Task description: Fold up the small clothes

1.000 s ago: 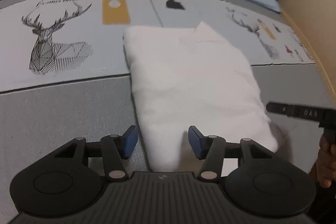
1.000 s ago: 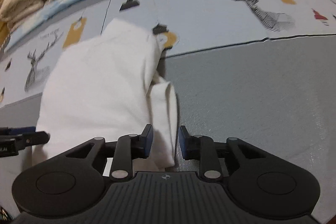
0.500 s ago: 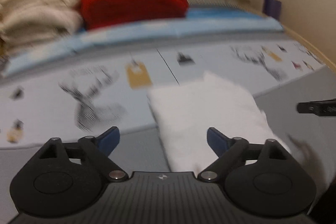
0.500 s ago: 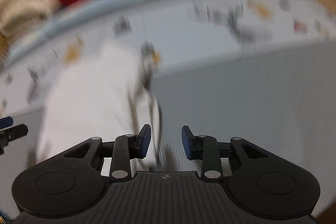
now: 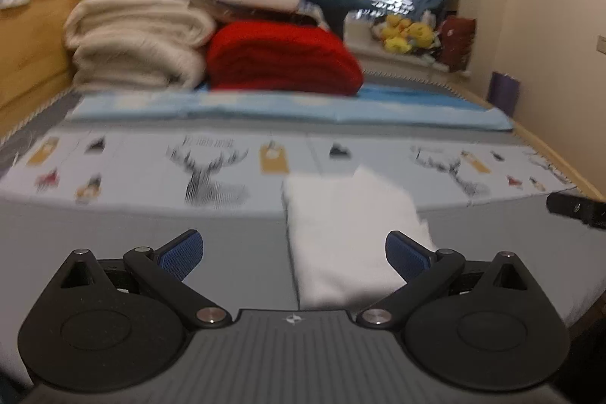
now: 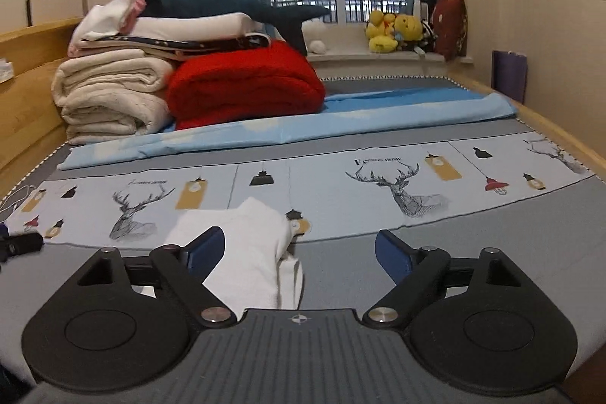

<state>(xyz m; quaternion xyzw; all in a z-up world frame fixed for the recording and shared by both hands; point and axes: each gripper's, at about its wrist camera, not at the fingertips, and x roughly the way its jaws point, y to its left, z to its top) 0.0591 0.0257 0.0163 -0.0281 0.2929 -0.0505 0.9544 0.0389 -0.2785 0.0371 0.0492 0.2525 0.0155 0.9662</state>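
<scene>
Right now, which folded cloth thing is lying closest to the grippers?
The small white garment, lying alone on the grey bedspread just ahead of both open grippers. The red blanket and cream blankets sit stacked far back.

The right gripper (image 6: 299,252) hangs above the bed (image 6: 473,245) with its blue-padded fingers (image 6: 206,248) spread wide; its jaws have just been opening, and nothing is clamped between them. Beyond the left finger lies a folded white garment (image 6: 250,252), flat on the grey part of the cover, its far edge reaching onto the pale band printed with stags and lamps. At the left edge a dark tip of the left gripper (image 6: 21,245) shows. Further back lie a light blue sheet (image 6: 341,127), a red blanket (image 6: 246,82) and a stack of cream blankets (image 6: 110,93). Yellow plush toys (image 6: 394,29) sit on the windowsill.
</scene>
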